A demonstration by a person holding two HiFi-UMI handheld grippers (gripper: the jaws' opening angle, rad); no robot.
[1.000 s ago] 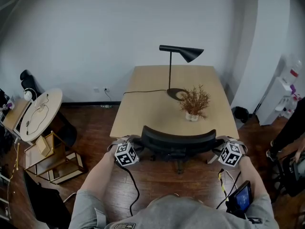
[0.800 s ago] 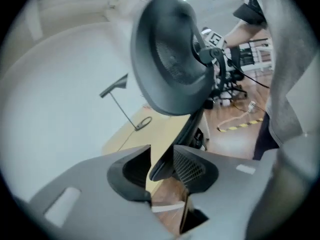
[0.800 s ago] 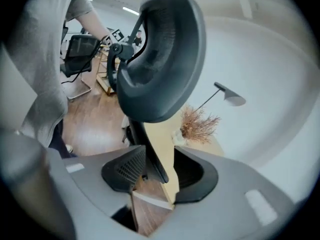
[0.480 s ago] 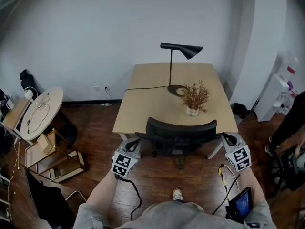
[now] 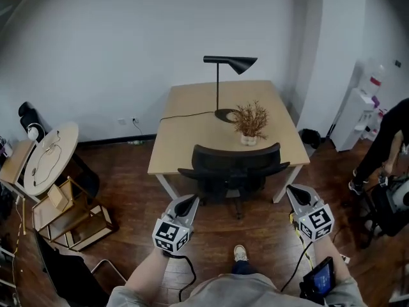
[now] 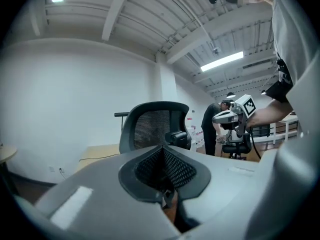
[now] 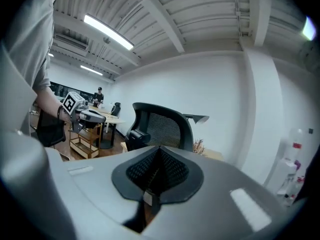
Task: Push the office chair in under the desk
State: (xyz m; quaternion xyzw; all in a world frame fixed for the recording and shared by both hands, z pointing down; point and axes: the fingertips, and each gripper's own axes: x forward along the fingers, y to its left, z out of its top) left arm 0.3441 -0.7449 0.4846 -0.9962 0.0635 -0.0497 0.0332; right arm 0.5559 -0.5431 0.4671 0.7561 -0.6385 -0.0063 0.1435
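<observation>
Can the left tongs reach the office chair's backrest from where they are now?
Probably yes. The left tongs, shut and empty, point toward the office chair but stay apart from it. Only bare floor lies between them, so nothing seems to block the way.

Office: wooden desk, mesh office chair, desk lamp, water dispenser, ceiling strip lights.

Left claw and right claw point forward, about level, jaws closed and empty.

The office chair fronts desk holding lamp, plant.
</observation>
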